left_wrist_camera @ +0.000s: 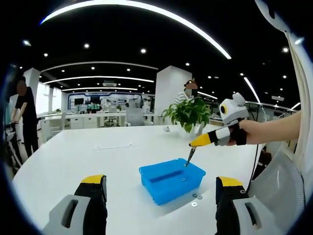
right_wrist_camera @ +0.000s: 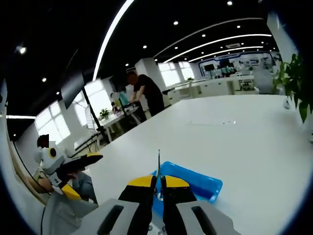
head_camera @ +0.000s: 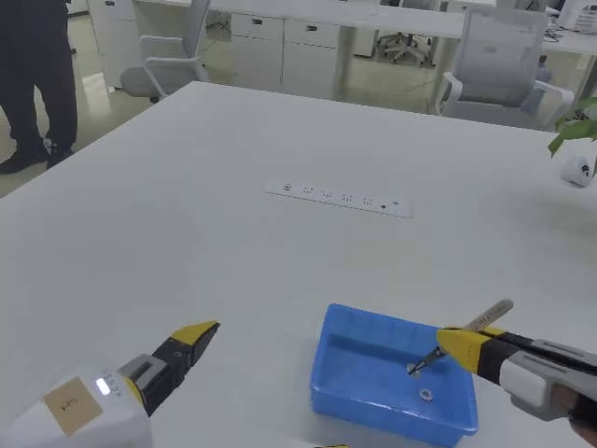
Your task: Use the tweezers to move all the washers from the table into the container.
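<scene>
Left gripper view: one washer [left_wrist_camera: 183, 179] in container [left_wrist_camera: 161, 190], two washers [left_wrist_camera: 195, 198] waiting on tabletop [left_wrist_camera: 98, 152]; right gripper [head_camera: 459, 343] fingers clamp tweezers [head_camera: 426, 359], left gripper [left_wrist_camera: 160, 182] fingers spread.

A wide white counter [head_camera: 187, 233] with a power strip [head_camera: 340, 199] lying on it stands in an open office; grey chairs [head_camera: 499, 65] and white cabinets [head_camera: 280, 51] line its far side. A plant [left_wrist_camera: 188, 113] sits near one edge. Strip lights [left_wrist_camera: 195, 32] and spotlights [left_wrist_camera: 143, 50] cross the dark ceiling, and windows [right_wrist_camera: 100, 105] glow along one wall
</scene>
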A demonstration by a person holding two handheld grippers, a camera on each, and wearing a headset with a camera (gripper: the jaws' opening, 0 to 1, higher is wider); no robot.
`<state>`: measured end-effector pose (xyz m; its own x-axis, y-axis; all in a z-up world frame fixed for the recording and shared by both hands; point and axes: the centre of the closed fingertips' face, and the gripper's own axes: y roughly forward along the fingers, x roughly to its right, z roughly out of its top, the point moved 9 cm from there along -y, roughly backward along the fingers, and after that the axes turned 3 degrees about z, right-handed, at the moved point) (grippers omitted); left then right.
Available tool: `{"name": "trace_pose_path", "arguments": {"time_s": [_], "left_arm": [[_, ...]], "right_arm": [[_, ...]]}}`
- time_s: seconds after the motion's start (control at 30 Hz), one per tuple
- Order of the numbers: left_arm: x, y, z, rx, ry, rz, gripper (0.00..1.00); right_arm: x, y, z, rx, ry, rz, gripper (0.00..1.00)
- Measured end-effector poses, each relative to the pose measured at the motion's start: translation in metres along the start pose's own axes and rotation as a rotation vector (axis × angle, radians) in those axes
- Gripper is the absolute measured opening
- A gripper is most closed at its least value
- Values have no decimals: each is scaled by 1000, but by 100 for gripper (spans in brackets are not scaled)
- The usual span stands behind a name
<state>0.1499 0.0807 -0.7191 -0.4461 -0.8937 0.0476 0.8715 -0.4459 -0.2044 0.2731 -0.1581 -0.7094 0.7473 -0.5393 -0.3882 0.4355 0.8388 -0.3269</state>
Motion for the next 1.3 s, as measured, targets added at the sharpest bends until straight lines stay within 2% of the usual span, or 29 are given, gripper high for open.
{"name": "trace_pose_path", "arguments": {"time_s": [0.2,0.47,0.6,0.7,0.9,1.13,1.3], "left_arm": [[0,0,0,4,-1,1,94],[0,-1,0,-4,4,3,94],[1,0,0,-5,7,2,94],[1,0,-1,-7,6,0,94],[1,0,-1,-12,8,-1,93],[1,0,-1,-16,11,0,93],[1,0,-2,-20,13,0,93]], "right_arm": [[15,10,-5,-9,55,-21,2],[30,27,-24,-72,93,-44,2],[35,30,-30,-85,112,-55,3],[40,33,-35,-110,104,-67,3],[48,34,-37,-120,99,-83,3],[45,37,-42,-148,69,-93,3],[46,38,-40,-144,45,-93,3]]}}
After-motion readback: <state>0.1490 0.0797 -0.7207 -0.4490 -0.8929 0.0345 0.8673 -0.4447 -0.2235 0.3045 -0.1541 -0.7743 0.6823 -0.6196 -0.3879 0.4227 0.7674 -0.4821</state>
